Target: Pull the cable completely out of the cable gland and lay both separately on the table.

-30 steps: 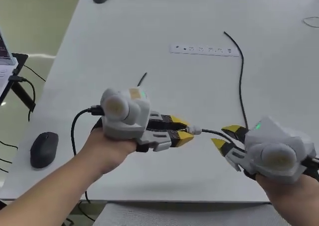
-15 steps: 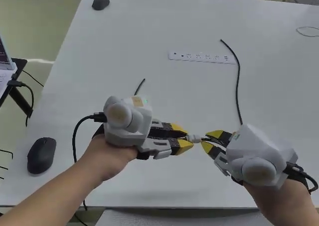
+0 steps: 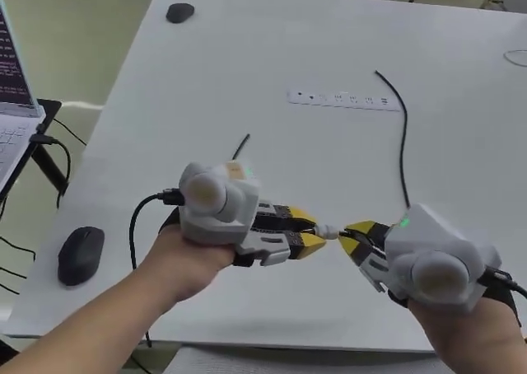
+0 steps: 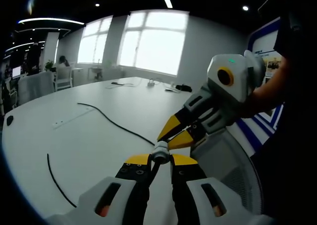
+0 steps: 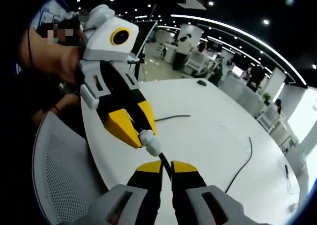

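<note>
**Gland and cable both clamped, tip to tip, over the near table edge**

The left gripper has its yellow-tipped jaws drawn narrow around the white cable gland. The right gripper faces it nose to nose, just to the right. Its jaws are pinched on the black cable right where it leaves the gland. Gland and cable are joined and held above the near edge of the table. The cable's free length lies on the table, running to the far right past the end of a white power strip. A short black wire lies beyond the left gripper, and a mouse sits near the table's left edge.
</note>
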